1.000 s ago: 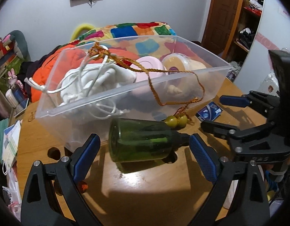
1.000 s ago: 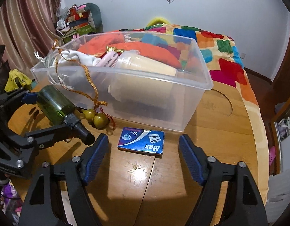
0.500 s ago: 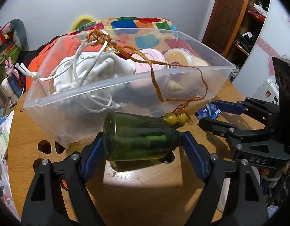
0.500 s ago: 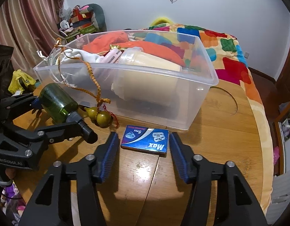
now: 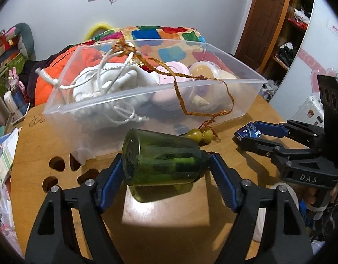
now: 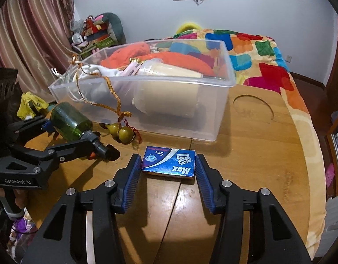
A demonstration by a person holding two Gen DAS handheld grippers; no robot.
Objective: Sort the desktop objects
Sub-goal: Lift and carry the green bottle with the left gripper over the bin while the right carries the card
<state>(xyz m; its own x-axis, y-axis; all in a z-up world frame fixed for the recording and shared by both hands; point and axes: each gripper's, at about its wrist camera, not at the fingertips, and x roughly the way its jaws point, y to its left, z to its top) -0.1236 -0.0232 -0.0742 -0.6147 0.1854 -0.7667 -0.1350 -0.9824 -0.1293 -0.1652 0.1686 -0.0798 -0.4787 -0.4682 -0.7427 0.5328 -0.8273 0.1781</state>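
Observation:
A green glass bottle [image 5: 160, 165] with a black cap lies on its side on the wooden table [image 5: 169, 231], in front of a clear plastic bin [image 5: 246, 101]. My left gripper [image 5: 165, 159] is closing on it lengthwise. One pad presses its base and the other its cap end. A blue "Max" blade box [image 6: 169, 165] lies flat on the table, and my right gripper [image 6: 167, 160] is shut on its two short ends. The left wrist view shows that box [image 5: 249, 129] between the right gripper's fingers [image 5: 268, 127].
The bin [image 6: 213, 110] holds white cord, orange cloth, a pink item and a cream cup. A gourd pendant [image 6: 122, 133] lies on the table, its braided cord hanging over the bin's rim. A colourful blanket [image 6: 268, 66] lies behind, and the table edge [image 6: 305, 154] curves at right.
Both pairs of jaws have narrowed. The left ones came in onto the bottle's ends, and the right ones closed onto the blue box. Both grippers edged forward.

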